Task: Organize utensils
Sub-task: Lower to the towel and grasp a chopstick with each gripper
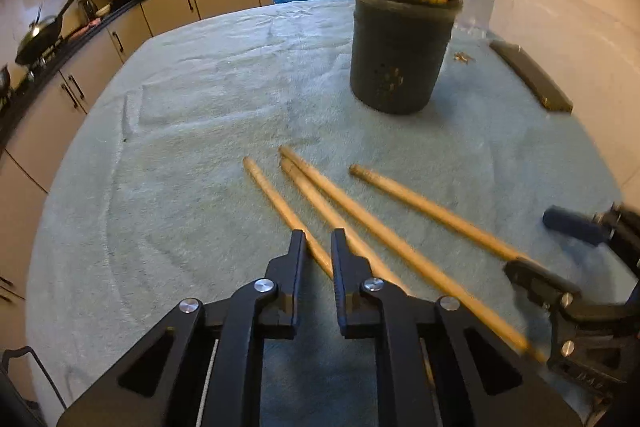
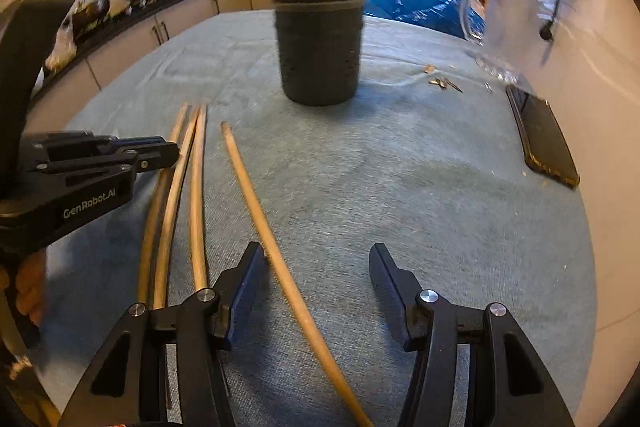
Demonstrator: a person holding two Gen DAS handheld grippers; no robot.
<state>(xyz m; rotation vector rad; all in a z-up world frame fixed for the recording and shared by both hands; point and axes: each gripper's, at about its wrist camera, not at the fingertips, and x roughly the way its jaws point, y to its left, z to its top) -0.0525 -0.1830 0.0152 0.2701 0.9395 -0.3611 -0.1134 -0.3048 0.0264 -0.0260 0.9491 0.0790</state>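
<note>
Left wrist view: left gripper, jaws drawn close around the leftmost of four loose chopsticks lying on a towel; whether the pads press the stick yet cannot be told, since a sliver of gap shows on each side; the stick passes between the fingers and runs on toward the holder. Holder: dark, upright, near the far edge of the towel, well apart from the loose sticks, already stocked with several more standing at a slant. Right wrist view: right gripper, jaws spread wide, nothing held; the rightmost stick crosses between the fingers, just beside the left one, not pinched; the other three sticks lie in a close bunch to the left, under the left gripper. Sundries: phone at the right edge of the towel; glass jug behind it. Step in hand, by judgement: pick-up of loose sticks, one to each gripper, for transfer to the holder. Next move calls for: a firm close on each stick, a lift clear of the neighbours, a tilt toward upright, and a drop into free space among the sticks already in the holder.
</note>
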